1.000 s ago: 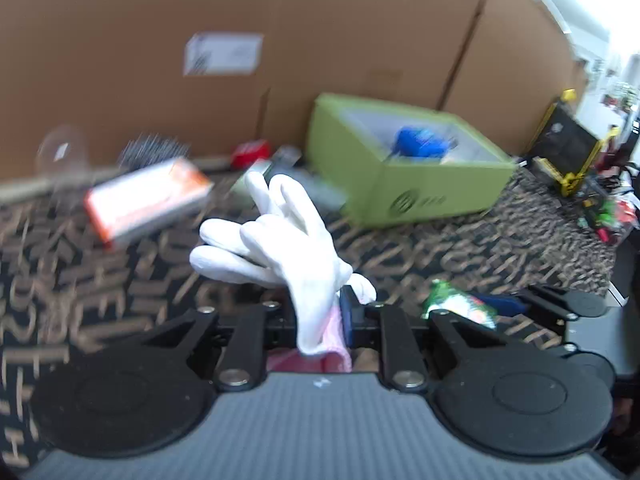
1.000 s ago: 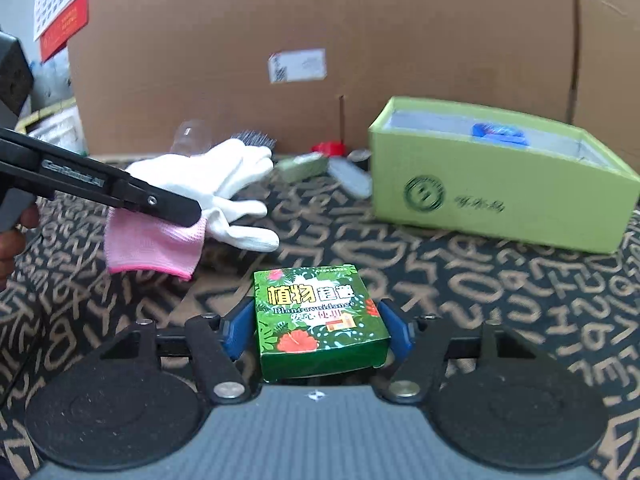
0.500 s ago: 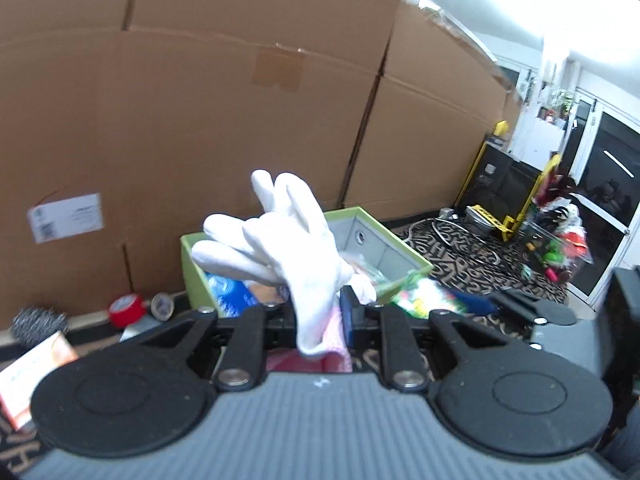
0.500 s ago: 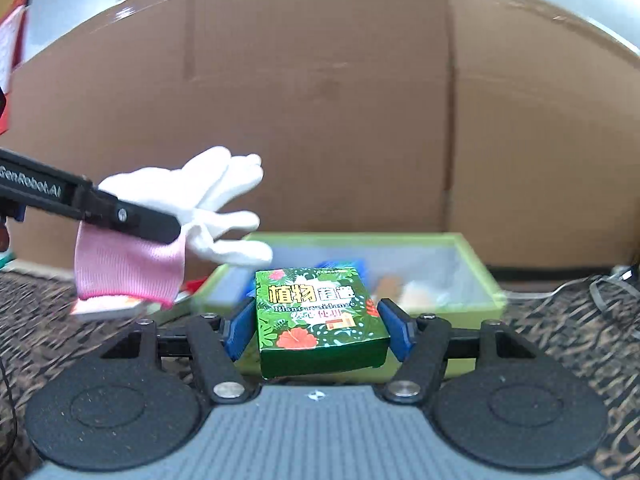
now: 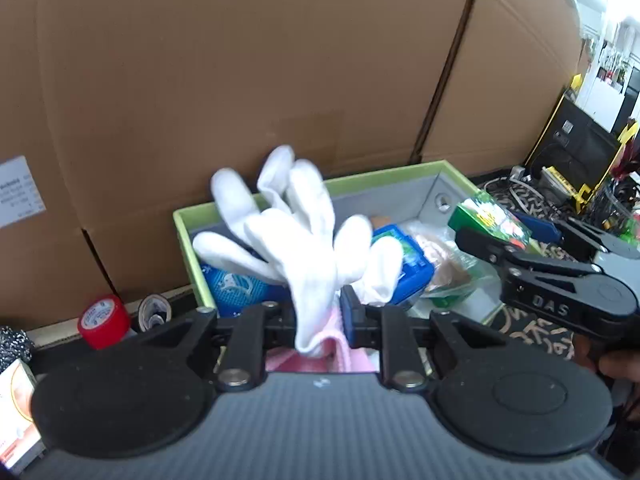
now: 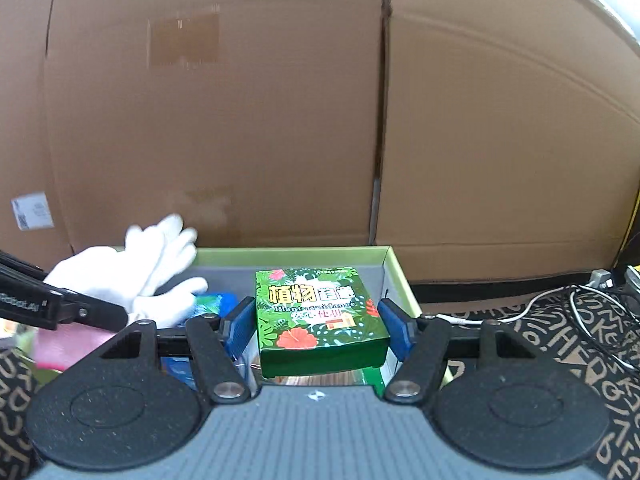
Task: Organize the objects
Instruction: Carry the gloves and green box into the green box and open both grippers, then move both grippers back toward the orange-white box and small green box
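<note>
Left wrist view: your left gripper [image 5: 320,316] was clamped on a white glove [image 5: 296,236] with a pink cuff, glove fingers splayed upward over the near edge of the green bin [image 5: 400,174]. Inside the bin lay a blue packet [image 5: 404,268] and a clear bag [image 5: 452,264]. Left of the bin, against the cardboard wall [image 5: 240,60], stood a red tape roll [image 5: 105,321]. Your right gripper [image 5: 500,232] entered from the right of the bin, carrying the green carton [image 5: 490,220] above the bin's right rim.

Right wrist view: your right gripper [image 6: 318,324] had its blue pads pressed on both sides of the carton [image 6: 320,316], held level above the bin's [image 6: 280,256] interior. The glove [image 6: 136,276] hung over the bin's left part, pinched in your left gripper [image 6: 88,312]. White cables [image 6: 560,300] lay on the patterned mat right of the bin.
</note>
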### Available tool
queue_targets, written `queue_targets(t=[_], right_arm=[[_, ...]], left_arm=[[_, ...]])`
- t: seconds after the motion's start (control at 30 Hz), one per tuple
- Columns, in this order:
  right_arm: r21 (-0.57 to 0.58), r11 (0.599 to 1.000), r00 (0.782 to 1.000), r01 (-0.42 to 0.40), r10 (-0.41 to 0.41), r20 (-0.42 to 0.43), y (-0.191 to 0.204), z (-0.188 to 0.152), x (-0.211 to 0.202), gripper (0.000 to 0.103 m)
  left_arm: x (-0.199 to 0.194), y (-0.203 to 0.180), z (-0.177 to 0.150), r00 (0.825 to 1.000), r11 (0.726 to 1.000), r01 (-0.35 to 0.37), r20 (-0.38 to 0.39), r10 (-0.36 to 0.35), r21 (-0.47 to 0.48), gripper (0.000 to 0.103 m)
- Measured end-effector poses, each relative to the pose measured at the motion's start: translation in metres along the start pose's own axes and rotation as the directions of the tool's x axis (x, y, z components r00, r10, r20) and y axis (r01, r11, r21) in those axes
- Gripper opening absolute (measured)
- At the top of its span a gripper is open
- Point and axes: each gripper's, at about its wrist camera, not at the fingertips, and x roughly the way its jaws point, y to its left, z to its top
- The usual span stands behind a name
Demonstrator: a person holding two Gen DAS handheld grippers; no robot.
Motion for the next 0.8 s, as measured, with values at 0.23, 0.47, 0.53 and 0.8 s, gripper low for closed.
queue_targets(t=[0.23, 0.47, 0.53, 0.8], right_arm=[[-0.07, 0.998, 0.997, 0.003, -0.008, -0.075, 0.01, -0.012, 0.018, 0.072], [-0.041, 0.997, 0.996, 0.069, -0.066, 0.067, 0.009, 0.002, -0.051, 0.092], [-0.017, 0.998, 0.993, 0.053, -0.051, 0.108, 0.01, 0.004, -0.073, 0.098], [0.02, 0.996, 0.984, -0.089, 0.085, 0.155, 0.042, -0.021, -0.146, 0.1]], left_arm=[[0.012, -0.003, -0.014, 0.999, 0.995, -0.037, 0.024, 0.035, 0.092, 0.035], [-0.048, -0.017, -0.02, 0.972, 0.997, -0.041, 0.235, 0.025, 0.063, 0.103], [-0.064, -0.018, -0.023, 0.966, 0.999, -0.029, 0.257, 0.02, 0.031, 0.103], [-0.136, -0.013, -0.071, 0.954, 0.998, -0.035, 0.295, 0.048, -0.049, 0.103]])
